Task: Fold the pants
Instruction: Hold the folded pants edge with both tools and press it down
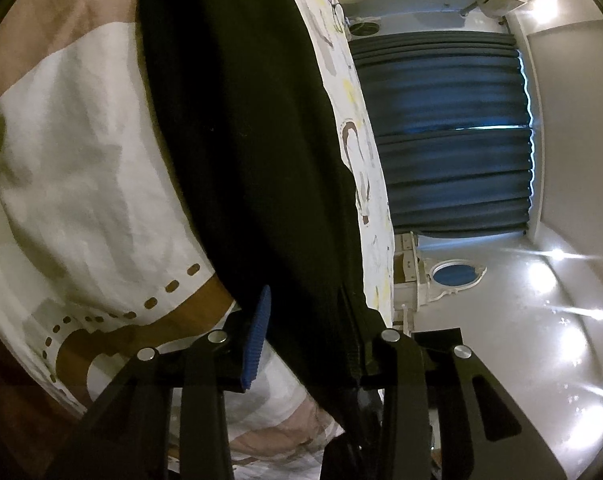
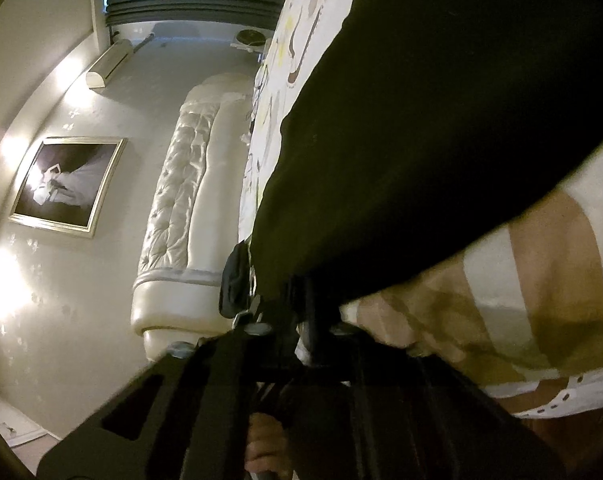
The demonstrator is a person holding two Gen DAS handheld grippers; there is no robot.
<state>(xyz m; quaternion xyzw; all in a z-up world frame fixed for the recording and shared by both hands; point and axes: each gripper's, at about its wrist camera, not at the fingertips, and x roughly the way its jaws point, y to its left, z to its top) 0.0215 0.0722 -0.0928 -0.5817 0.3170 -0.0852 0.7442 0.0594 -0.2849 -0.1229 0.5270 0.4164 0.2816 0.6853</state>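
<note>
We find the black pants [image 1: 241, 140] lying on the patterned bedspread [image 1: 81, 160] of the bed. The left gripper [image 1: 305, 328] has its jaws parted with pants fabric between them. The right gripper [image 2: 297, 312] is clamped on the pants edge.

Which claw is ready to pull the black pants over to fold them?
The right claw: it is shut on the pants edge. The left claw is open around the cloth, not gripping.
</note>
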